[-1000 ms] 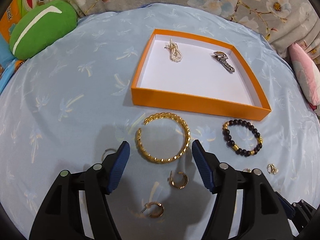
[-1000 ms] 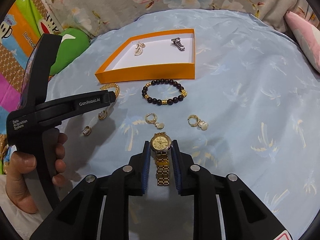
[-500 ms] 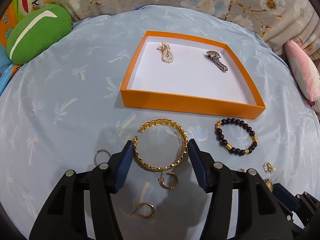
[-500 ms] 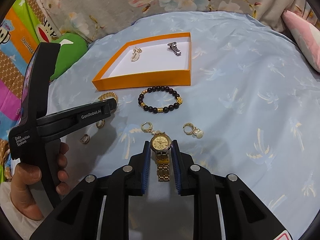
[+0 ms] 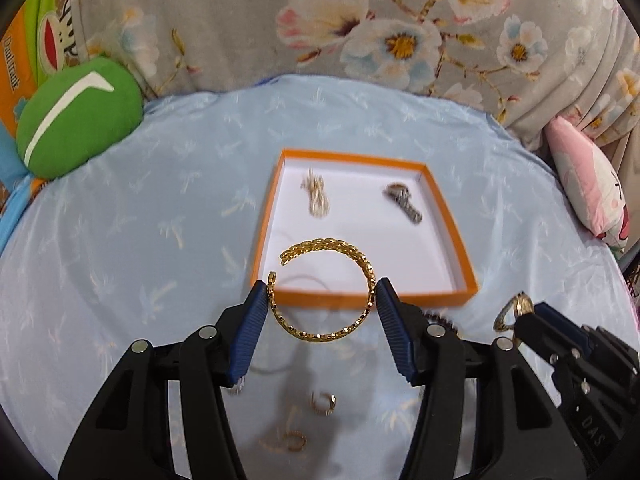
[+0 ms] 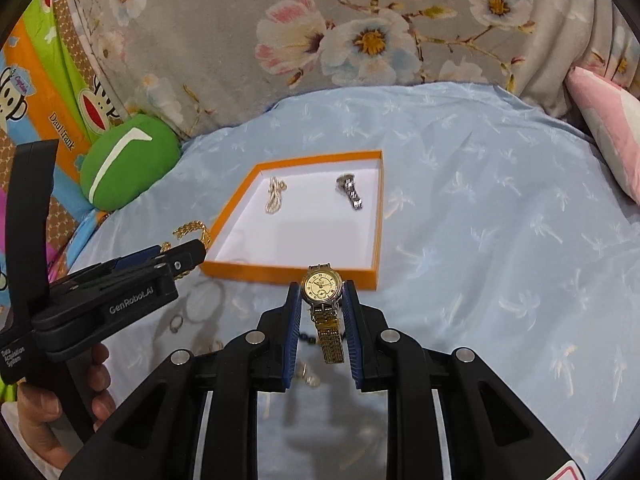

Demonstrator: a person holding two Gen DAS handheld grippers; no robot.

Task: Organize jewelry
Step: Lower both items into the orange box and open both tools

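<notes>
My left gripper [image 5: 322, 292] is shut on a gold braided bangle [image 5: 320, 245], which hangs off the cloth just before the front wall of the orange box [image 5: 360, 298]. The box's white floor holds a pearl piece [image 5: 316, 196] and a silver watch [image 5: 404, 202]. In the right wrist view, my right gripper [image 6: 322, 292] is shut on a gold watch [image 6: 321, 286], dial up and strap hanging, raised in front of the box [image 6: 288, 272]. The left gripper [image 6: 184, 256] with the bangle [image 6: 192, 228] shows to the left there.
Two gold hoop earrings [image 5: 322, 402] lie on the blue cloth under the left gripper, and a dark bead bracelet [image 5: 440, 320] is partly hidden behind its right finger. A green cushion [image 5: 76, 116] sits far left and a pink pillow [image 5: 588, 188] far right. A hand [image 6: 36, 420] grips the left handle.
The left jaws narrowed onto the bangle and lifted it off the cloth. The right gripper rose with the gold watch. Both now sit higher and nearer the box.
</notes>
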